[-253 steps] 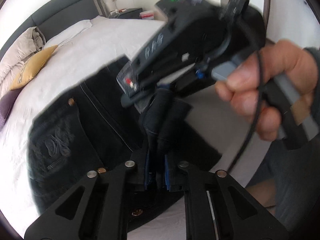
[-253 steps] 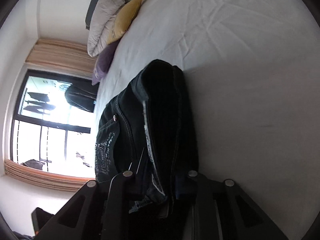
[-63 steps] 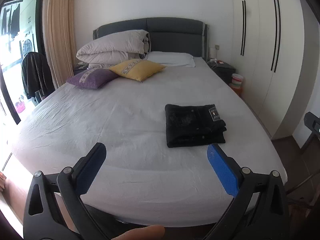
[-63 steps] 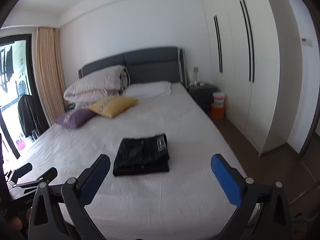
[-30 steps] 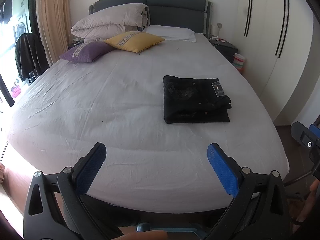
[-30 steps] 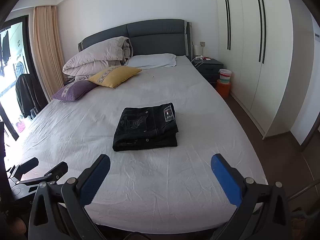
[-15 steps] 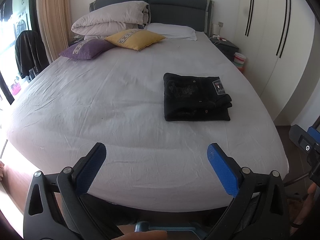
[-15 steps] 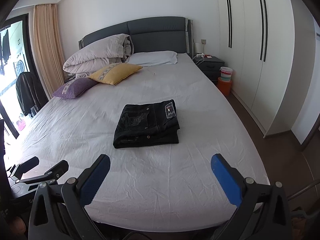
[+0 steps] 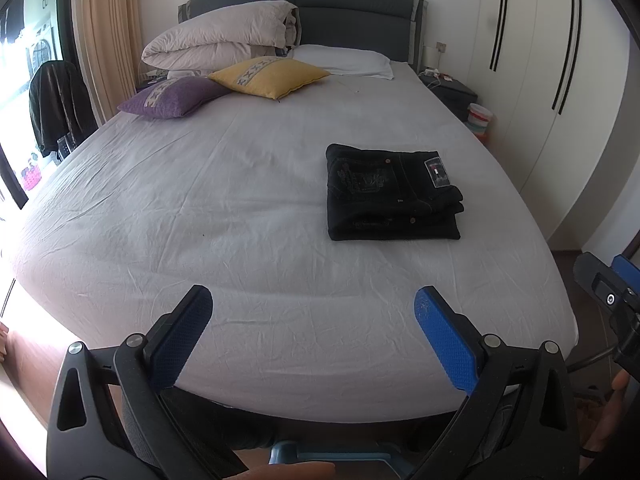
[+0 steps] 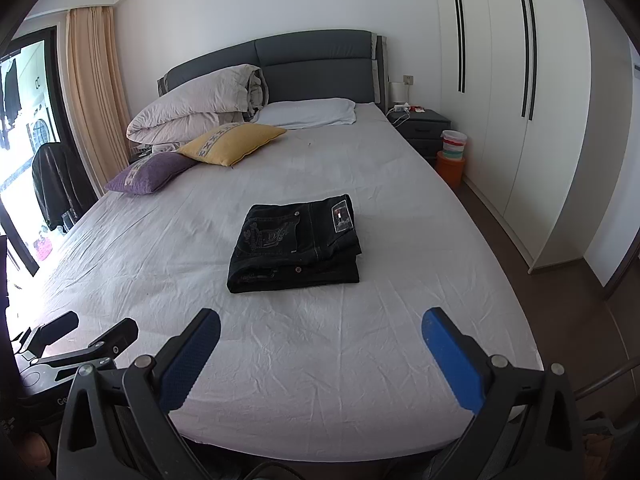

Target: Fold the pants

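The black pants (image 9: 390,194) lie folded in a flat rectangle on the white bed sheet (image 9: 224,216), right of the bed's middle; in the right wrist view the pants (image 10: 296,246) sit near the centre. My left gripper (image 9: 312,308) is open and empty, held back at the foot of the bed, well short of the pants. My right gripper (image 10: 320,328) is also open and empty, at the foot of the bed. The left gripper's body shows at the lower left of the right wrist view (image 10: 80,344).
A yellow cushion (image 9: 268,76), a purple cushion (image 9: 172,96), a folded duvet (image 9: 224,40) and a white pillow (image 9: 344,60) lie at the headboard. A nightstand (image 10: 424,128) and wardrobe (image 10: 512,92) stand on the right. A dark jacket (image 9: 56,104) hangs on the left.
Both grippers, earlier shut on the pants, have let go and drawn back to the bed's foot. Over the last second the views barely shift.
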`<state>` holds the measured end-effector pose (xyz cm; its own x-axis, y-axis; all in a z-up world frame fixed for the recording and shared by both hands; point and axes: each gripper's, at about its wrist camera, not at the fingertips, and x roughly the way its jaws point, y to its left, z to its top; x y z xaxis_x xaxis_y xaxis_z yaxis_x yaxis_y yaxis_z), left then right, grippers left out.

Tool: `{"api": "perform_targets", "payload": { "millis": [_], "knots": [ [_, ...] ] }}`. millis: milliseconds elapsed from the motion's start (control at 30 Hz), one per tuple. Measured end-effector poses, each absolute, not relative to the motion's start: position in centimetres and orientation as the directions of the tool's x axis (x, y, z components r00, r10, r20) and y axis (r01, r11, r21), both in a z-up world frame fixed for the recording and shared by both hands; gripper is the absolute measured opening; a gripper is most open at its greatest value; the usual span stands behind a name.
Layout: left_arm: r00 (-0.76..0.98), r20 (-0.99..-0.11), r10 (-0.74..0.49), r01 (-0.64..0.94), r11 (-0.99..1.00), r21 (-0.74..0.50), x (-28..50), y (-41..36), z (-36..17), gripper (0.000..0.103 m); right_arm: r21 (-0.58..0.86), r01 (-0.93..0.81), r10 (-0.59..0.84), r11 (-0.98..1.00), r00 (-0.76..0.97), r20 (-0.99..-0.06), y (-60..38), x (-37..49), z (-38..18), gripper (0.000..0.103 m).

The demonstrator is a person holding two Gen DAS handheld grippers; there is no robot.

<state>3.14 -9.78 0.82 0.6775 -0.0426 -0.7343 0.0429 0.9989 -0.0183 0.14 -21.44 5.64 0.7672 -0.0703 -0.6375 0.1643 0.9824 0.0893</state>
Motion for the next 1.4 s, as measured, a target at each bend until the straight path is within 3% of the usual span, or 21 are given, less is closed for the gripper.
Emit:
{"api": "perform_targets", "payload": {
  "millis": [1400],
  "knots": [
    [0.676, -0.736, -0.045, 0.044, 0.999, -0.021, 2.95, -9.87, 0.63, 0.103, 0.089, 0.159, -0.066, 0.983, 0.765, -0.641, -21.34, 0.05, 5.62, 0.103]
  ]
}}
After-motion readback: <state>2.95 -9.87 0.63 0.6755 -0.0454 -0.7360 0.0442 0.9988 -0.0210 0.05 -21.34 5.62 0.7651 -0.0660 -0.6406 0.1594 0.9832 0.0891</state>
